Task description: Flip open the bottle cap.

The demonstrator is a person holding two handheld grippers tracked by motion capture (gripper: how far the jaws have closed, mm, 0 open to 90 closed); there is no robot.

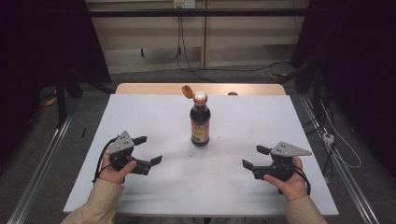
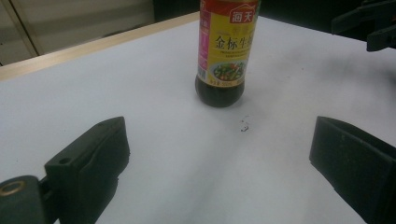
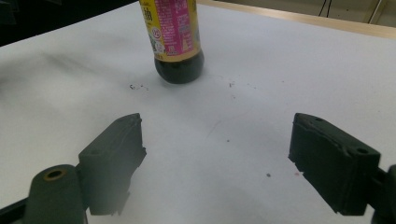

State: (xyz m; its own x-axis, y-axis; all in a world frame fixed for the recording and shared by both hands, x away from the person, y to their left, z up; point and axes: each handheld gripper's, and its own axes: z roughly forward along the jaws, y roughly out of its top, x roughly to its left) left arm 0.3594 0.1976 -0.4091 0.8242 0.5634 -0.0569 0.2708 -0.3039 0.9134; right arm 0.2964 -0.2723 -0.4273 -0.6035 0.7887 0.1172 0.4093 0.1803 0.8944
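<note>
A dark sauce bottle (image 1: 200, 120) with a yellow and pink label stands upright at the middle of the white table (image 1: 154, 116). Its orange flip cap (image 1: 187, 91) hangs open off the neck. My left gripper (image 1: 148, 150) rests low at the front left, open, with nothing between its jaws. At the front right my right gripper (image 1: 255, 157) is also open and empty. Both point toward the bottle and stay well apart from it. The left gripper view has the bottle (image 2: 225, 51) ahead of the open left gripper (image 2: 219, 154). In the right gripper view the bottle (image 3: 175, 39) stands beyond the open right gripper (image 3: 217, 149).
A few dark specks (image 2: 243, 125) lie on the table just in front of the bottle. A wooden strip (image 1: 149, 87) runs along the table's far edge. Cables trail over the floor behind and to the right. Metal rails flank the table.
</note>
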